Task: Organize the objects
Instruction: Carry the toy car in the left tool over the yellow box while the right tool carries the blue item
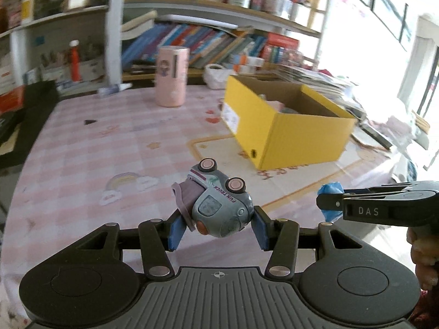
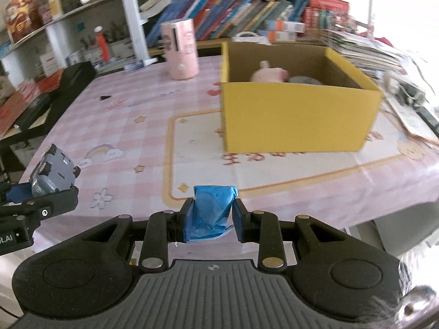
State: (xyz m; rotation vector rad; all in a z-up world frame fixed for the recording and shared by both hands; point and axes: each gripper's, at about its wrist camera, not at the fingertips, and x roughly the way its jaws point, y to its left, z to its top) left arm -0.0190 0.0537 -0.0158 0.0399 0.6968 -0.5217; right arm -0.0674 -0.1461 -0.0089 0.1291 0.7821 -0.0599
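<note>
The left tongs (image 1: 218,226) are clamped on a toy truck (image 1: 219,205), its blue pads pressing the grey-blue body from both sides. The truck hangs above the tabletop (image 1: 109,150), tipped so that two pink-hubbed wheels face up and the lettering "FUN TRUCK" reads upside down; a mauve piece sticks out on its left. In the right wrist view the same truck (image 2: 53,174) shows at the left edge, held in the left tongs (image 2: 41,194).

The right tongs (image 2: 212,213) are clamped on a blue packet (image 2: 212,208), crinkled and wrapped like film, pinched between the two pads above the near edge of the tabletop (image 2: 123,115). In the left wrist view the right tongs (image 1: 329,203) come in from the right, with the packet (image 1: 330,189) at their tip and a hand (image 1: 424,255) behind them.

Beyond both tongs a yellow box (image 2: 296,115) stands open on the pink checked cloth, partly on a cream panel with an orange border. Inside it lie a pink plush (image 2: 270,74) and a pale round thing that I cannot make out. The same box (image 1: 288,126) lies ahead and to the right of the truck in the left view. A pink cylinder (image 1: 172,76) stands upright farther back, well apart from the box. Behind the tabletop, shelves (image 1: 219,38) carry leaning books.
</note>
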